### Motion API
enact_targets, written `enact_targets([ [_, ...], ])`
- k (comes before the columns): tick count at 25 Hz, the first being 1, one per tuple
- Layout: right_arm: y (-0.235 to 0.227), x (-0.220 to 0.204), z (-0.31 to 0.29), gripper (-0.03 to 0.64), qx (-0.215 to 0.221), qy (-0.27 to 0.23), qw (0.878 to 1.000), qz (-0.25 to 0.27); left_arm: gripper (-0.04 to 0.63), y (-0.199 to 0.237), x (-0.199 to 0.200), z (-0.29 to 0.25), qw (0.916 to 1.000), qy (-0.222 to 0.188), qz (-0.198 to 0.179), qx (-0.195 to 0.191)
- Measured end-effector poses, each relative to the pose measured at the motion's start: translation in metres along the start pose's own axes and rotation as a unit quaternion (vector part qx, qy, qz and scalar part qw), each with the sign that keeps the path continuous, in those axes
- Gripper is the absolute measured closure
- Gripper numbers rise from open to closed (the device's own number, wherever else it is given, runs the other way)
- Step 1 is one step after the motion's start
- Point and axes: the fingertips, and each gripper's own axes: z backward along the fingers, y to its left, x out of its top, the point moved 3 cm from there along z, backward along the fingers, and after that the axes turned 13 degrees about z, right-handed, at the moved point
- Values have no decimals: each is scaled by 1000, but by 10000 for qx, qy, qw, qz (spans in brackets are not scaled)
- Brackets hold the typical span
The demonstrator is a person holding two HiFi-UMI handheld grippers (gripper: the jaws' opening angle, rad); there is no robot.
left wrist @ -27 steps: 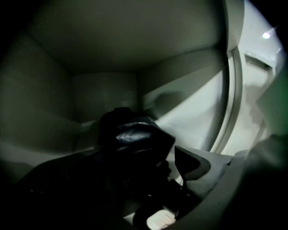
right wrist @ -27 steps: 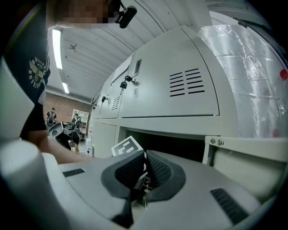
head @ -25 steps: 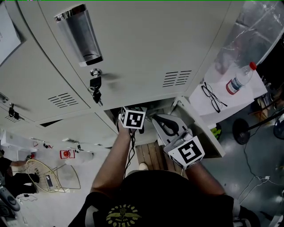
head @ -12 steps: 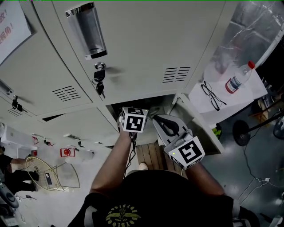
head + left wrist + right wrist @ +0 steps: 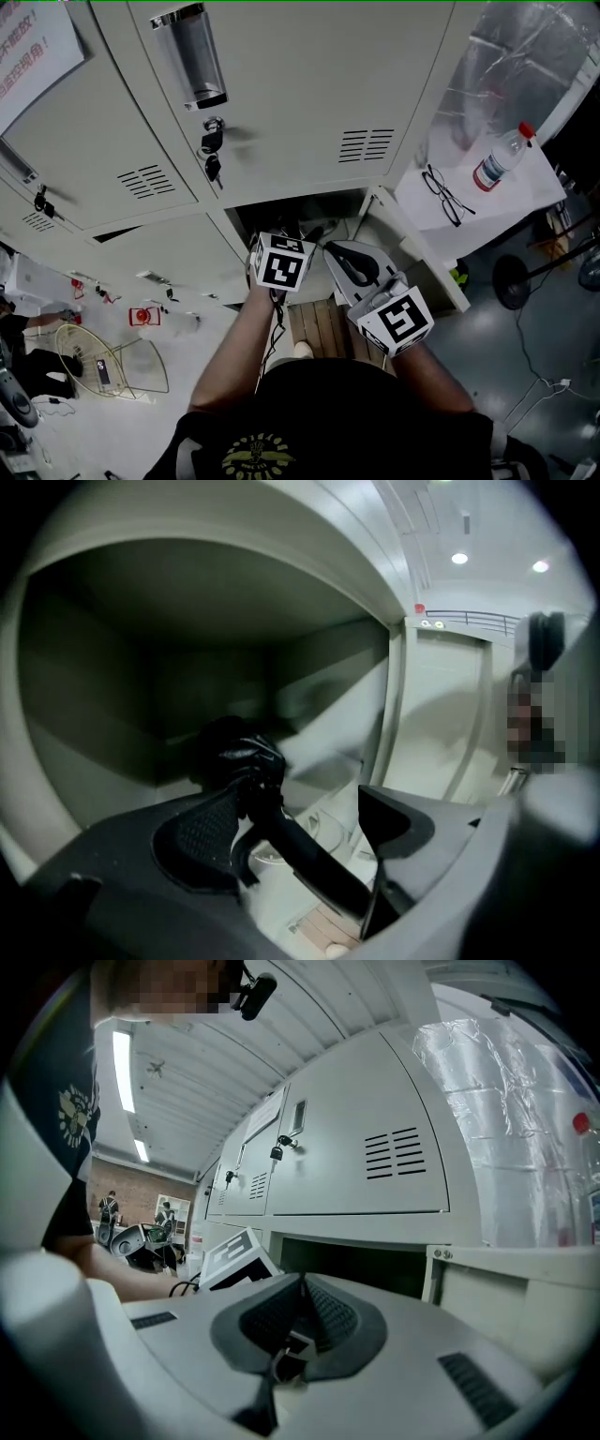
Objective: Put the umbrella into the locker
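Flat, muted light is recorded in the head view; the open locker [image 5: 187,667] is seen dim and shadowed, ceiling lamps [image 5: 459,559] are blown out, and both gripper views are bent and darkened at the edges.

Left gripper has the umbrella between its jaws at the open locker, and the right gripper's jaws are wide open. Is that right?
Not quite. The right gripper has its jaws closed together with nothing between them, as the right gripper view shows. The rest holds: the umbrella sits between the left gripper's jaws at the open locker.
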Motion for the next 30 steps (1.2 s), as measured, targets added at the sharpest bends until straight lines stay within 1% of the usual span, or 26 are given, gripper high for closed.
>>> enact_targets([
  [8,10,2,9,581,143,-10,9999,-54,172,-9,-33,15,9993,345,107,29],
  [11,13,3,12,581,191,-36,9998,-38,172,-16,-50,12,9984,522,191,-57],
  [13,15,3,14,581,218,-25,9997,-53,180,-18,-60,9,9979,610,218,-39],
  [14,16,3,15,581,231,-19,9997,-63,191,-17,-64,7,9978,622,230,18],
  [15,16,3,16,581,240,-19,9997,-71,230,-16,-66,6,9978,614,233,106],
  [16,17,3,17,581,245,-19,9997,-73,320,-14,-68,5,9978,590,227,205],
  [17,17,3,18,581,245,-15,9997,-71,367,-13,-68,5,9978,556,222,282],
  [24,16,0,18,581,292,-1,9996,-55,383,-12,-65,6,9981,328,432,304],
  [30,16,1,15,581,339,1,9994,-54,405,-10,-50,11,9984,136,418,367],
])
